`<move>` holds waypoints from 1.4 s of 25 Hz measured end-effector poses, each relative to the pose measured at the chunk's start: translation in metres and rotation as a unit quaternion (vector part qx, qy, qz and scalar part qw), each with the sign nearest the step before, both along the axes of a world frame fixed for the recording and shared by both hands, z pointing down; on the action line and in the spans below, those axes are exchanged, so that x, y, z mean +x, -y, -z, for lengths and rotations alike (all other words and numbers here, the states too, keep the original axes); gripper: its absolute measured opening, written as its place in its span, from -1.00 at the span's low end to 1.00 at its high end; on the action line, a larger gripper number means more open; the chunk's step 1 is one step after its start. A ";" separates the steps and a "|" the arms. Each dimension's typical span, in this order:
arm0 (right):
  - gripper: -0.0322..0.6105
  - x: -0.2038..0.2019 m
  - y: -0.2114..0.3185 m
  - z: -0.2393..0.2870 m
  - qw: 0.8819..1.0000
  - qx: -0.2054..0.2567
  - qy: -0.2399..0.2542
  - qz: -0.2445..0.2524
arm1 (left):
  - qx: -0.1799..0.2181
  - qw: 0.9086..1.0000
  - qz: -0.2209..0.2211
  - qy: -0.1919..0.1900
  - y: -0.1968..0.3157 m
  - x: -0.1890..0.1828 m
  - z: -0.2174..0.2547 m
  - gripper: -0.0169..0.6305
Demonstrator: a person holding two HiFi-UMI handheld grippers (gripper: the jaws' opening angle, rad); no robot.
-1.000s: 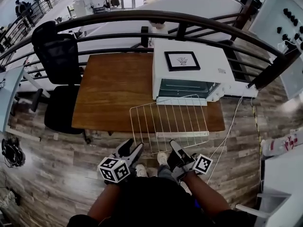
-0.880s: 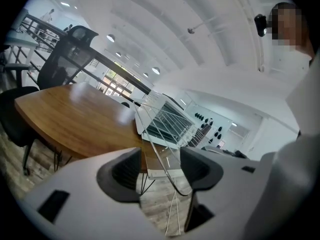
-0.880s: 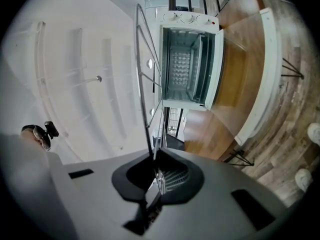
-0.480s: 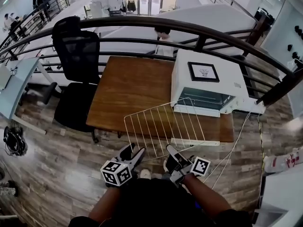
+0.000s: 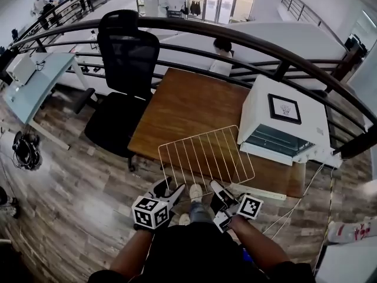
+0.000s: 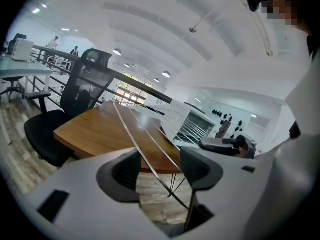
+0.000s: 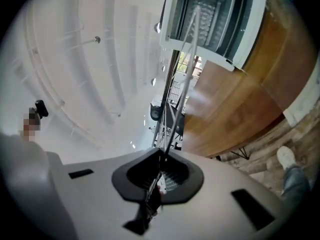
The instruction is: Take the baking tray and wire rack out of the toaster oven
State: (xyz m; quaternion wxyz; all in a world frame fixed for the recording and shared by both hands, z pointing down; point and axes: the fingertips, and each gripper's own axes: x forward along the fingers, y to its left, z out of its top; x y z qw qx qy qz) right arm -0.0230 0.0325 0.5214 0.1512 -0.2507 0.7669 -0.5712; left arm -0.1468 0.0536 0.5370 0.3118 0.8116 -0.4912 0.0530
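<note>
Head view: the rack (image 5: 206,155) is out of the oven (image 5: 283,108) and held in the air, flat or close to it. It reaches ahead of both sets of fingers, over the near edge of the table (image 5: 182,105). Its long axis runs crosswise, from one hand's side to the other. The right gripper (image 5: 215,188) has the near long edge towards its right end. The left gripper (image 5: 168,187) sits at the same edge towards its left end. The oven lies ahead and to the right of the right fingers, so that hand is the nearer to it. I cannot pick out the tray here

Left gripper view: the left gripper (image 6: 160,169) has its jaws well apart. One rack (image 6: 172,115) wire runs through the gap without either pad on it, so this side bears none of the load. The rack stretches ahead of the fingers and to their right, towards the oven (image 6: 196,130), with the table (image 6: 95,129) below

Right gripper view: the right gripper (image 7: 161,164) is clamped tight on the rack (image 7: 190,34) wire. The rack runs edge-on straight out from the pads. The open oven (image 7: 252,19) mouth is dead ahead past its far end

Setting the rack down likely depends on this one-sided grip, and the far left corner may sag
</note>
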 end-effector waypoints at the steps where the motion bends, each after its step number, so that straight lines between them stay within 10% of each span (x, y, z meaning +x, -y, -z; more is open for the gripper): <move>1: -0.91 -0.004 0.005 -0.003 1.000 0.000 -0.006 0.004 | -0.001 1.000 0.003 0.003 0.004 -0.003 -0.001 -0.18; 35: -0.91 -0.058 0.239 -0.073 0.994 -0.079 -0.073 -0.001 | -0.101 0.994 -0.009 0.027 0.235 -0.059 -0.062 -0.17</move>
